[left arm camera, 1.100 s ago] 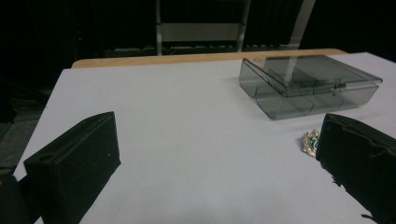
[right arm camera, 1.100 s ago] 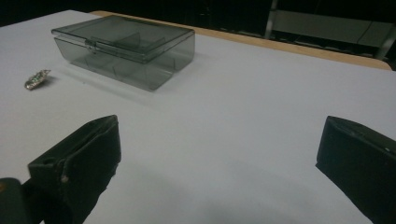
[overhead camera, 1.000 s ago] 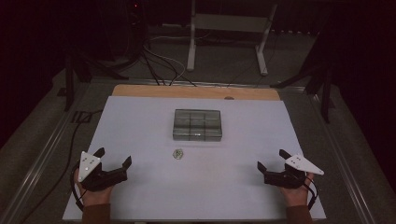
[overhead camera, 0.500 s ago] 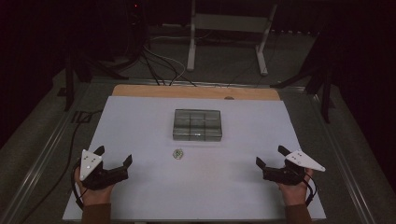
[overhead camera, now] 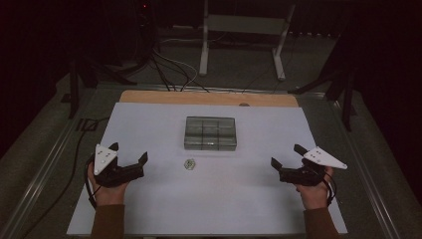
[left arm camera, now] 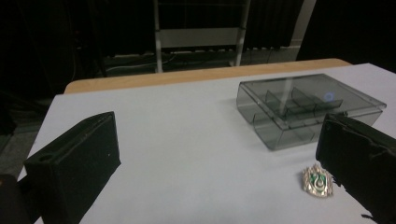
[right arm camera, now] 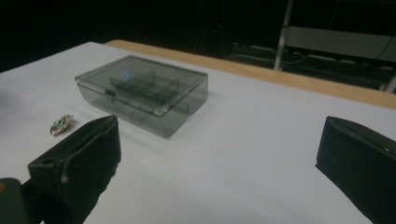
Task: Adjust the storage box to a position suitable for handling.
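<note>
A clear grey plastic box (overhead camera: pixel 210 133) with inner dividers and a shut lid sits mid-table on the white sheet; the box (left arm camera: pixel 308 108) is ahead and to the right in the left gripper view, and the box (right arm camera: pixel 142 92) is ahead-left in the right gripper view. A small silver-and-green badge (overhead camera: pixel 189 164) lies just in front of it. The badge (left arm camera: pixel 319 181) sits beside the left gripper's right jaw. My left gripper (overhead camera: pixel 129 153) rests at the left, open and empty. My right gripper (overhead camera: pixel 287 155) rests at the right, open and empty, with the badge (right arm camera: pixel 61 124) far to its left.
The white sheet (overhead camera: pixel 149 124) covers most of the table, with a wooden strip (overhead camera: pixel 209 98) along its far edge. Cables (overhead camera: pixel 164 64) and a metal stand (overhead camera: pixel 244 30) are on the floor beyond. A black cable (overhead camera: pixel 74 154) trails along the table's left side.
Both grippers stay near their places with jaws open; the right one has drifted slightly nearer the front edge. Box and badge have not moved.
</note>
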